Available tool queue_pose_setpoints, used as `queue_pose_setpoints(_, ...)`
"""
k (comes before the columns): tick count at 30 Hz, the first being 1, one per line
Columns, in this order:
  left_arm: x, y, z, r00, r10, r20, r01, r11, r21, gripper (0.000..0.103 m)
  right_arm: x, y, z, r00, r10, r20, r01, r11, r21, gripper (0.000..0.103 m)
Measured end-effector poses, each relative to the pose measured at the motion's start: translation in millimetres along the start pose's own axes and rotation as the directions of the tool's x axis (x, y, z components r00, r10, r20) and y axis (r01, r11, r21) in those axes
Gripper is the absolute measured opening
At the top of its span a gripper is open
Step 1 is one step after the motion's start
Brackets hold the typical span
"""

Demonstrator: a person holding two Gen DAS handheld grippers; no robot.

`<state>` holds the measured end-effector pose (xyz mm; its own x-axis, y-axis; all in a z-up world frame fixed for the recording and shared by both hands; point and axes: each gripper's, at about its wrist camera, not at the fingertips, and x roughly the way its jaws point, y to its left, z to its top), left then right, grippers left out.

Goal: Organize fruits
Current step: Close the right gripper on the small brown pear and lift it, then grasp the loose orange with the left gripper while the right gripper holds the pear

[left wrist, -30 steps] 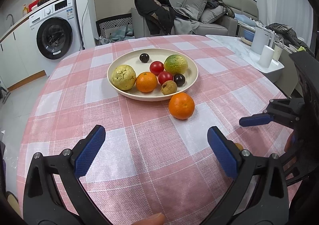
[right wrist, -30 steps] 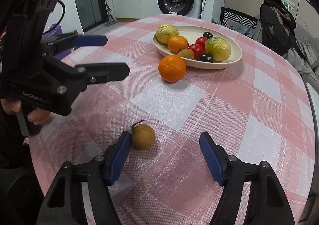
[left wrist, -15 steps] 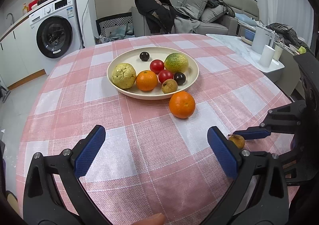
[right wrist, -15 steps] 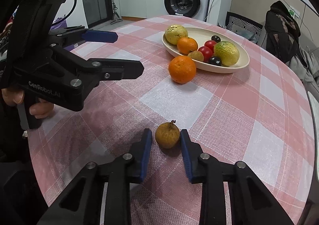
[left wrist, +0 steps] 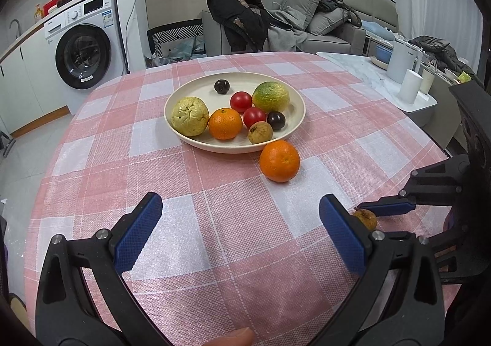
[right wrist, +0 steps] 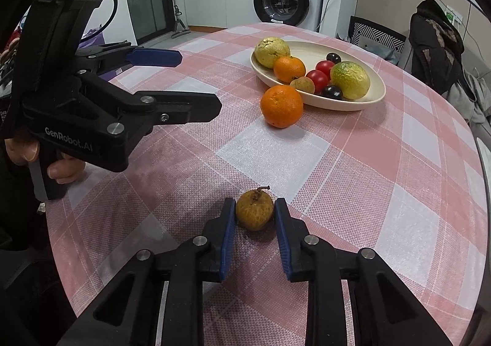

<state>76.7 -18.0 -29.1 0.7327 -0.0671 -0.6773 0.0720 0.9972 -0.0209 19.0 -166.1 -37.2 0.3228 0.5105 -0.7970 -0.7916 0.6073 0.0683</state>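
My right gripper (right wrist: 254,214) is shut on a small brown fruit with a stem (right wrist: 254,213) that rests on the pink checked tablecloth; it also shows in the left wrist view (left wrist: 365,218). A loose orange (right wrist: 281,105) lies on the cloth just in front of the cream plate (right wrist: 353,103), which holds several fruits: a yellow citrus (left wrist: 189,115), an orange (left wrist: 225,123), two red tomatoes, a green citrus (left wrist: 271,97), two dark plums and a brown fruit. My left gripper (left wrist: 239,235) is open and empty above the near cloth.
The round table's edge curves close on the left and near sides. A white side table with a kettle and cups (left wrist: 405,82) stands to the right. A washing machine (left wrist: 86,57) and a sofa with clothes (left wrist: 276,26) are beyond the table.
My right gripper moved in around the small brown fruit and closed from wide open until its pads hold the fruit. The left gripper stayed still and open.
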Motion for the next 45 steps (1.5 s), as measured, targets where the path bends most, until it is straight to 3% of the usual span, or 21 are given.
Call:
queue_pose_setpoints(15, -1.0, 1.6, -0.4, 1.0, 0.002, -0.002, -0.002, 1.0, -0.007, 0.102, -5.7, 4.2, -0.5, 0.999, -0.002, 0.04, 0.002, 1.0, -0.018, 0.025)
queue_pose_setpoints(27, 4.5, 4.1, 3.3, 1.0, -0.003, -0.006, 0.002, 1.0, -0.031, 0.102, -23.9, -27.0, 8.1, 0.982, -0.114, 0.148, 0.092, 0.985, 0.146, 0.025)
queue_pose_setpoints(32, 10.7, 5.1, 8.3, 1.0, -0.003, -0.018, 0.003, 0.999, -0.044, 0.102, -30.8, -41.2, 14.5, 0.978, -0.121, 0.172, 0.084, 0.974, 0.21, 0.025)
queue_pose_setpoints(45, 32.0, 10.7, 30.3, 0.998, 0.012, -0.054, -0.016, 0.996, -0.086, 0.102, -43.2, -43.6, 43.4, 0.963, -0.149, 0.224, 0.104, 0.974, 0.201, 0.025)
